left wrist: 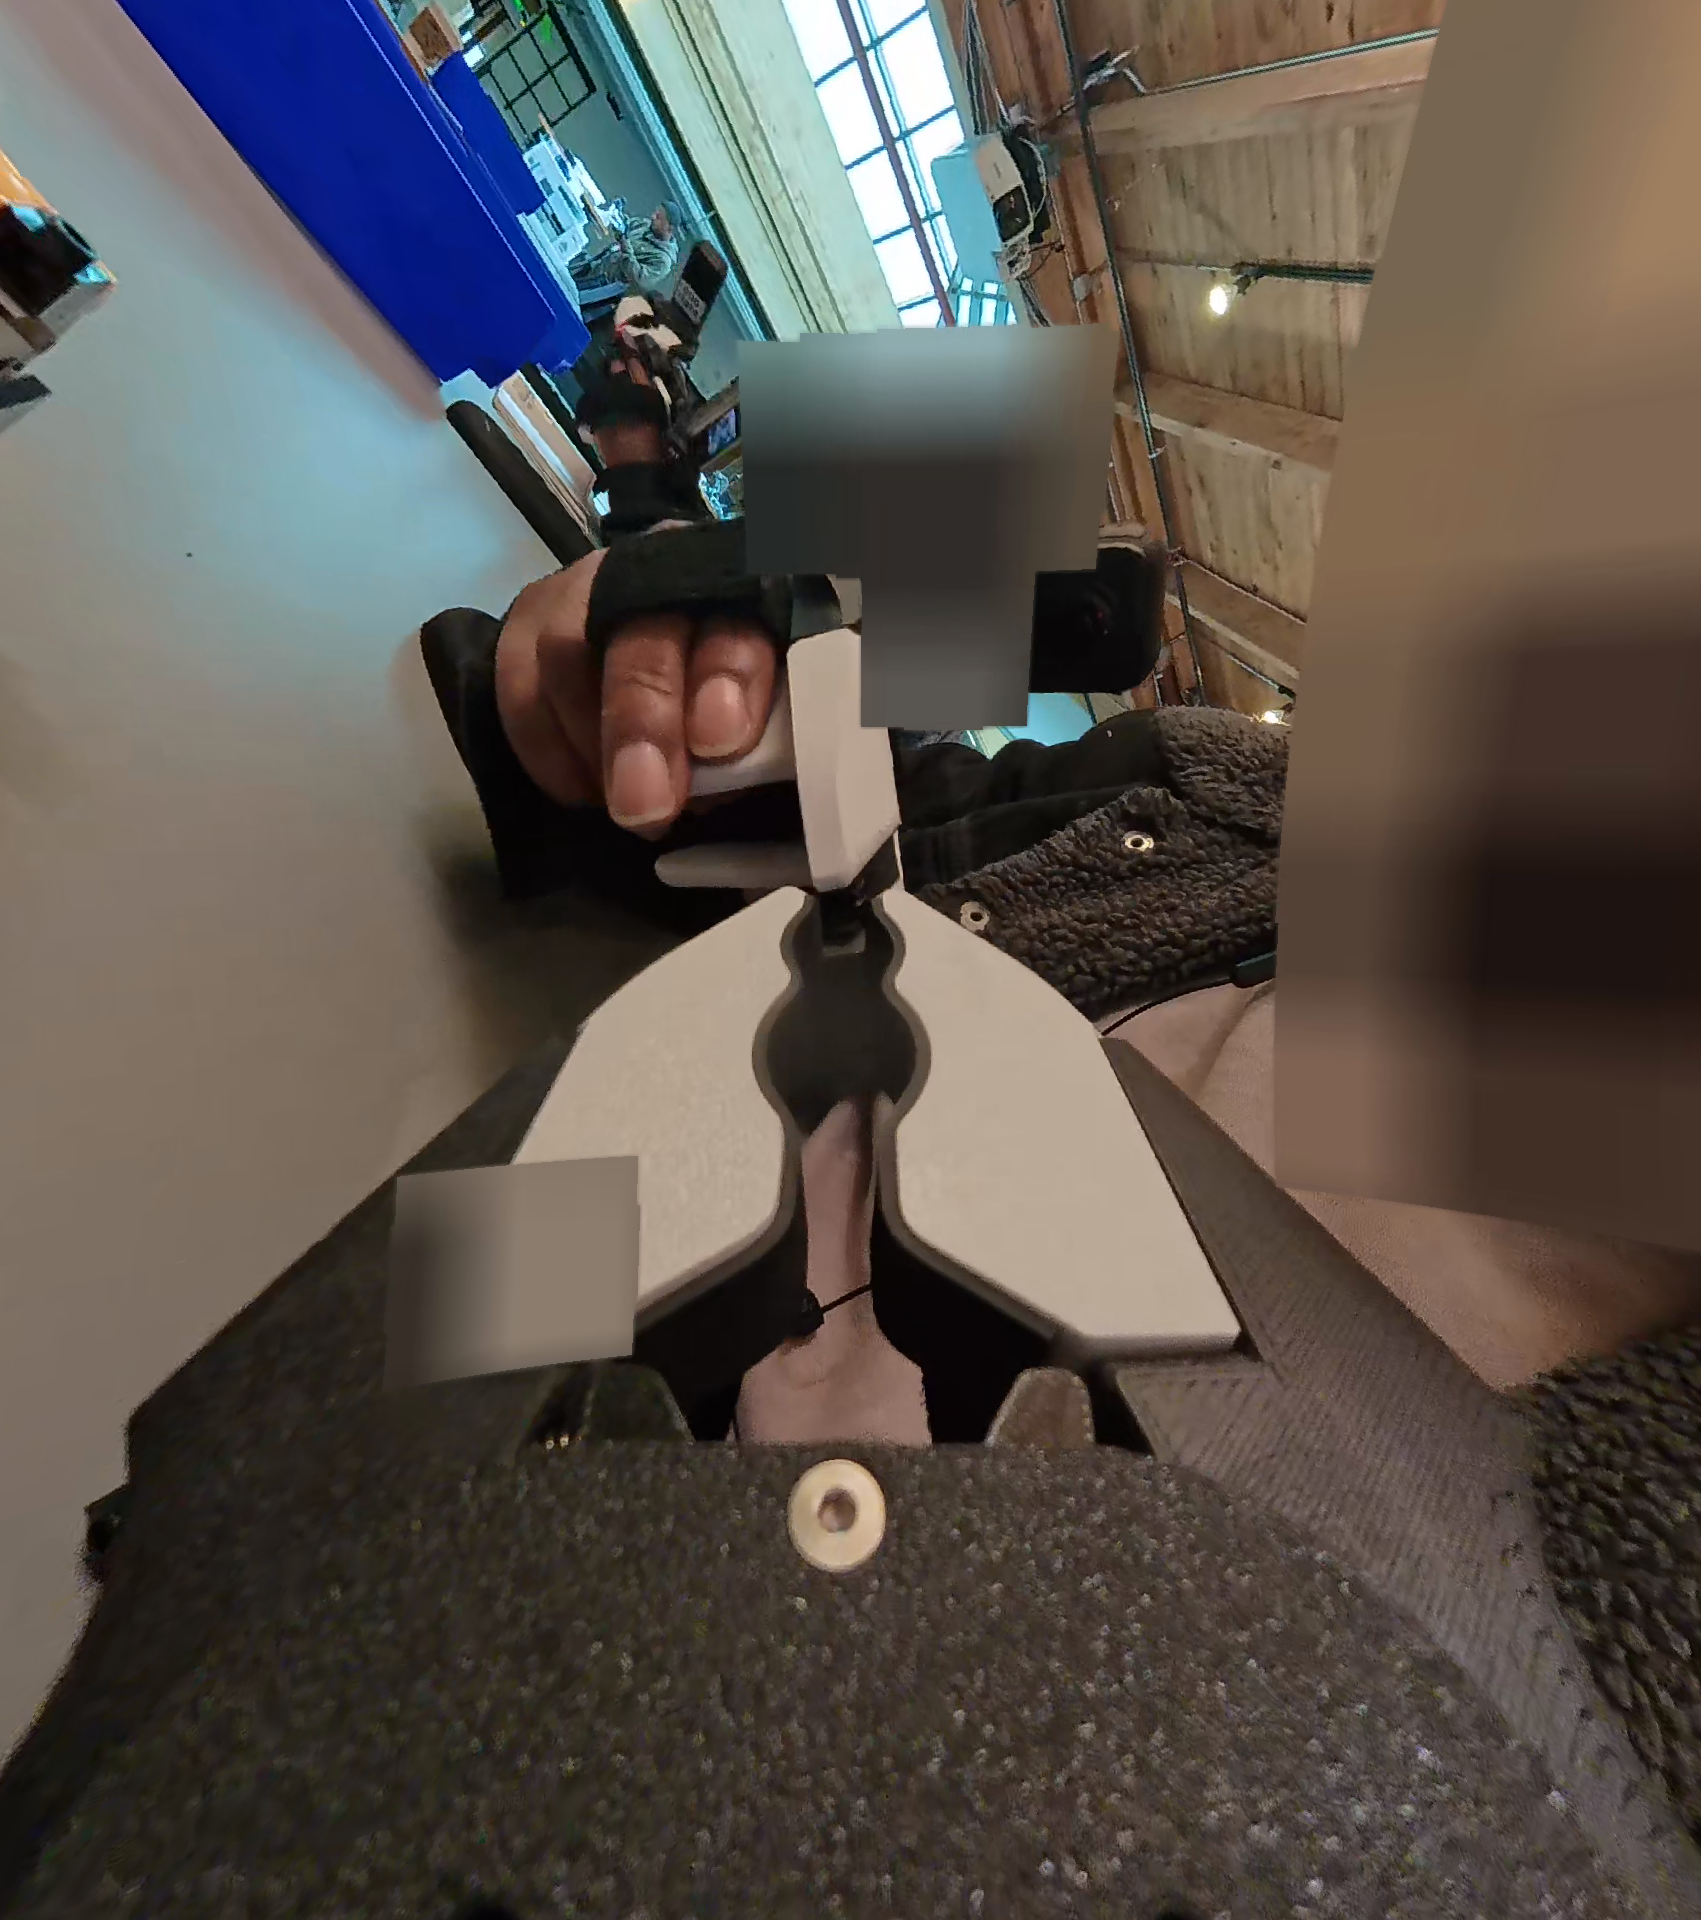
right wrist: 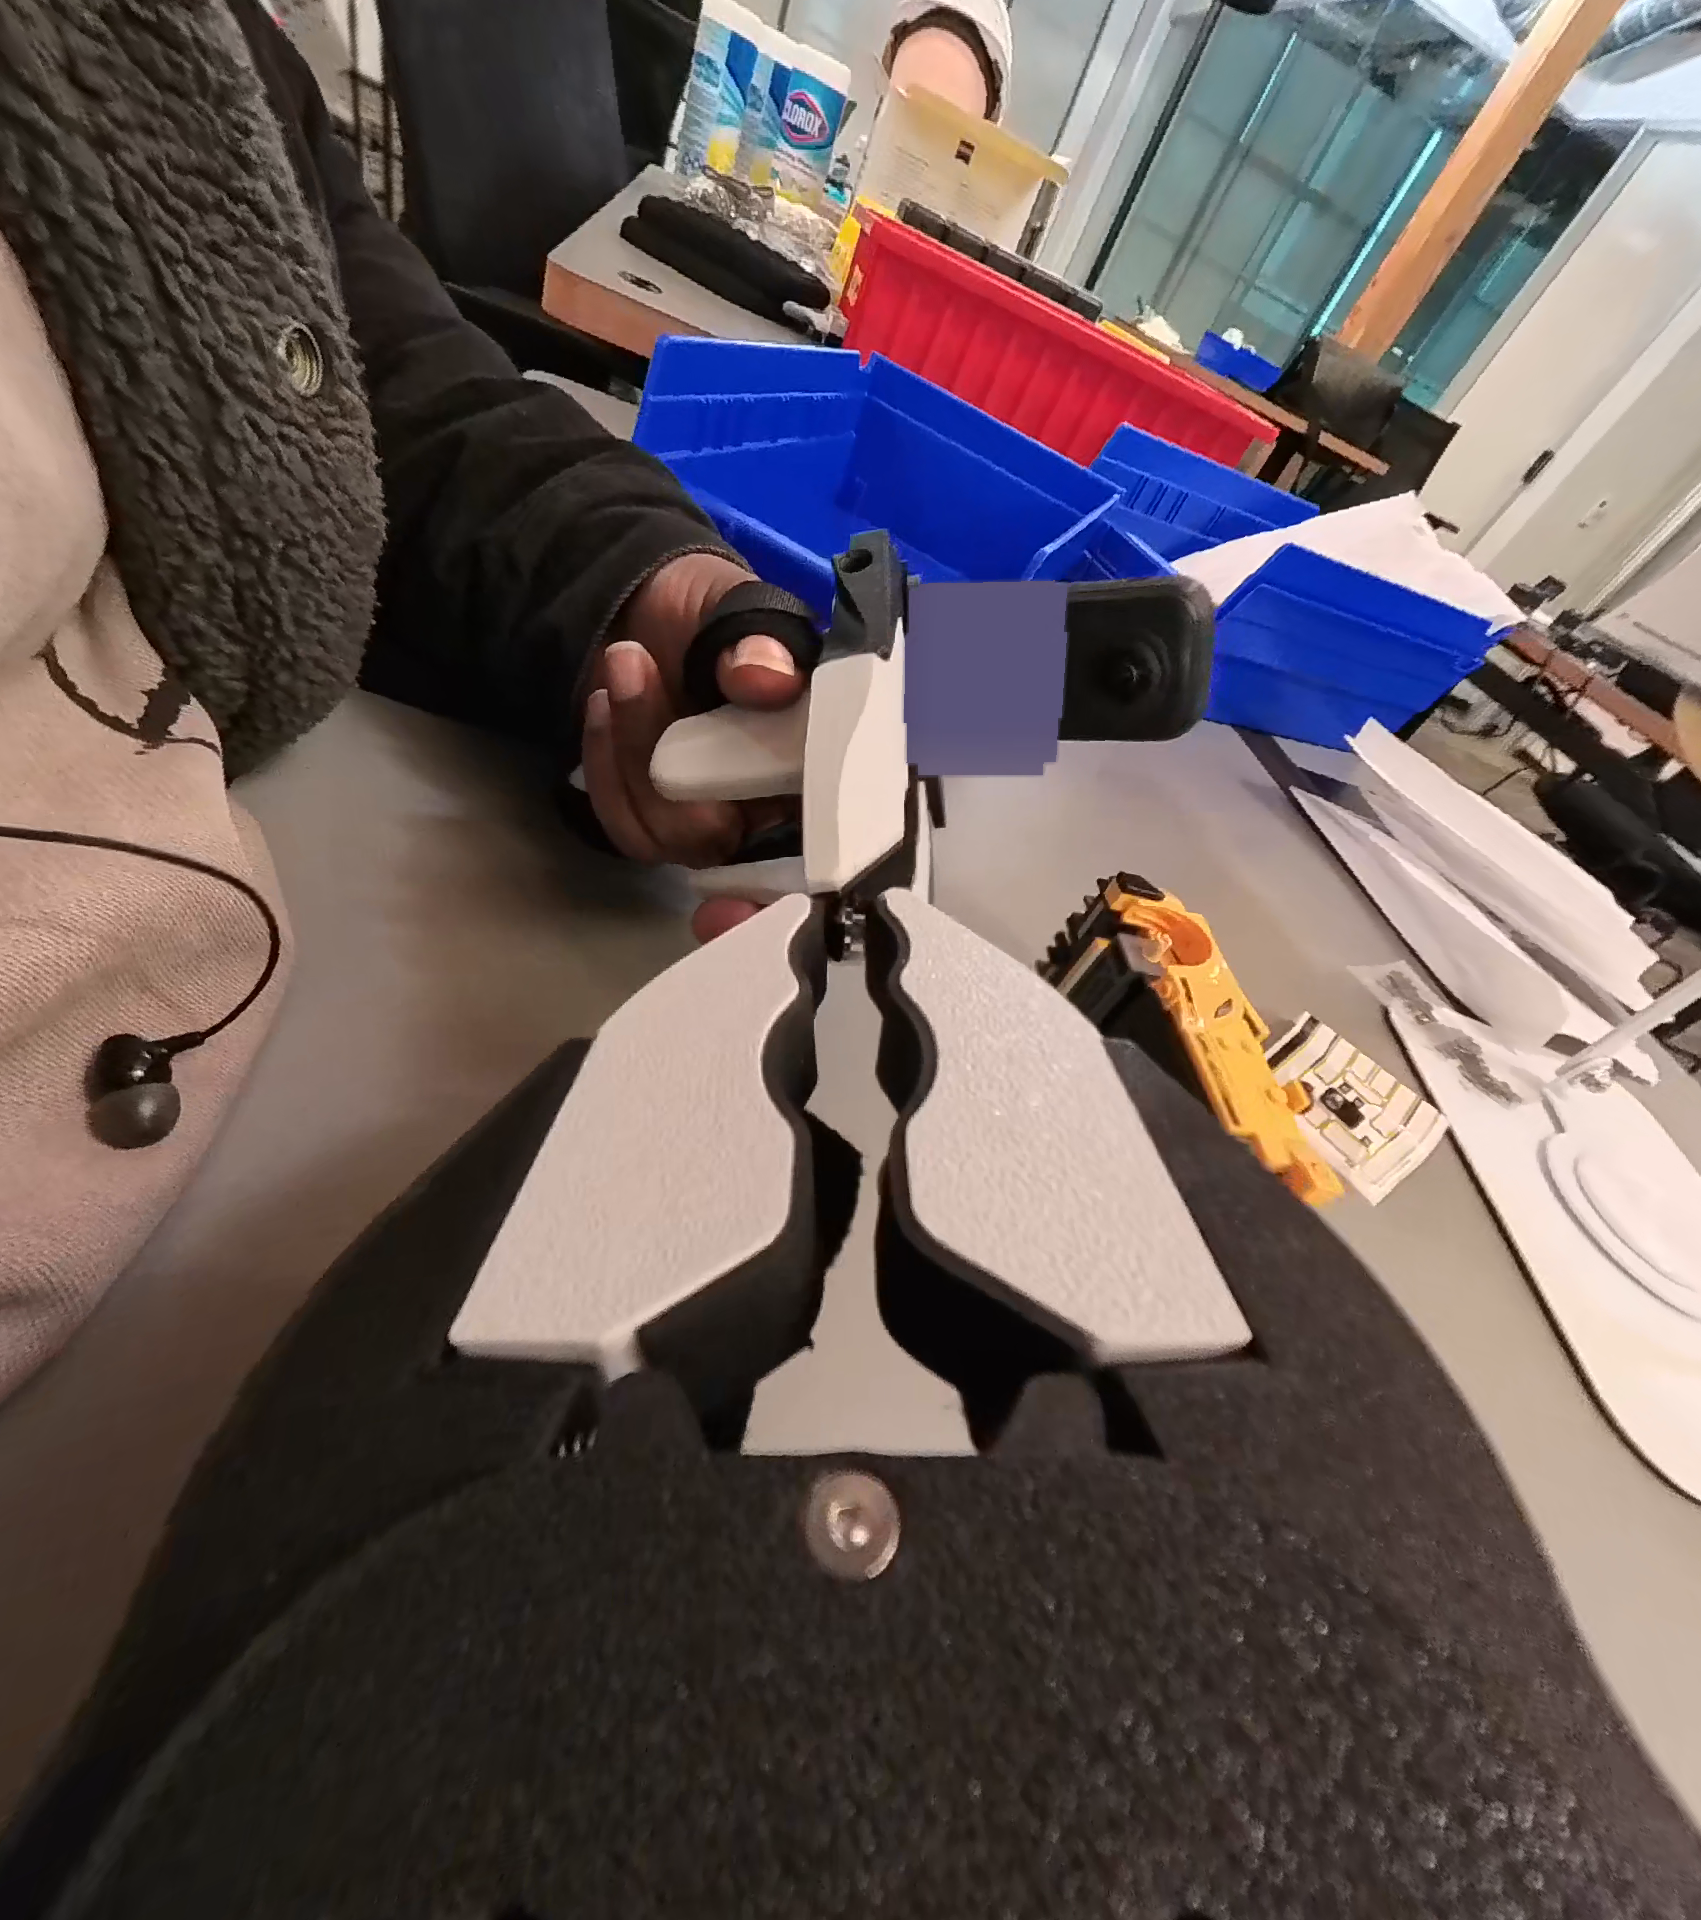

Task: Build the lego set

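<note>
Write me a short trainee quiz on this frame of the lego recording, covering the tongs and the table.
1. True or false: the yellow model lies on the table, in neither tongs.
2. What colour is the bin behind the blue bins? A green, B red, C white.
3. Fill in: the tips of the left tongs and right tongs meet at a small ____ piece.

Key: 1 true; 2 B; 3 black.
</note>
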### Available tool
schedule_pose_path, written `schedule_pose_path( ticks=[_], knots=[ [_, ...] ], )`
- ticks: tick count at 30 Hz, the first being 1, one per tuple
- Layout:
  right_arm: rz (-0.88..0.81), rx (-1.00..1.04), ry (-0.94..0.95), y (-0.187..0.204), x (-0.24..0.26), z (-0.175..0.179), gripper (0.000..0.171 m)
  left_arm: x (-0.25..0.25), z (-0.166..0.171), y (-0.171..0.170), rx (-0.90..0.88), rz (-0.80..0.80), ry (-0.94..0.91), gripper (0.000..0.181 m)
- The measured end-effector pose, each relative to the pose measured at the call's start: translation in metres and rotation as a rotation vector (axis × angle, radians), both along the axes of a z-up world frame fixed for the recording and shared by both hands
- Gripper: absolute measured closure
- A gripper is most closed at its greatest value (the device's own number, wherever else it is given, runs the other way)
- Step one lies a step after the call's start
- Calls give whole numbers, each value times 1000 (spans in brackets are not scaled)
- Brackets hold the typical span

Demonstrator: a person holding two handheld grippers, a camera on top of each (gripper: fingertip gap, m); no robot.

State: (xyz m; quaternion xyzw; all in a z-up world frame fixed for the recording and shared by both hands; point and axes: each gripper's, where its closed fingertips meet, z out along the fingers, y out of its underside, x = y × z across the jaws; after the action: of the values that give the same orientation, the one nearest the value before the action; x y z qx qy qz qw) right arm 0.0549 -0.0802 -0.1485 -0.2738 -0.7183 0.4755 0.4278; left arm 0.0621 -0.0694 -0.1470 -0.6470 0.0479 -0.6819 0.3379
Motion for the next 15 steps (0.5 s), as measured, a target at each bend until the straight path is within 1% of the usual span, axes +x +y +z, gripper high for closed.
schedule_pose_path(
  ticks=[10,15],
  knots=[
    [4,-36,-47,1,-1,-1,165,0,0,0,-16,-2,-20,174],
    [24,-45,-27,-1,1,2,165,1,3,-2,14,-6,-11,173]
  ],
)
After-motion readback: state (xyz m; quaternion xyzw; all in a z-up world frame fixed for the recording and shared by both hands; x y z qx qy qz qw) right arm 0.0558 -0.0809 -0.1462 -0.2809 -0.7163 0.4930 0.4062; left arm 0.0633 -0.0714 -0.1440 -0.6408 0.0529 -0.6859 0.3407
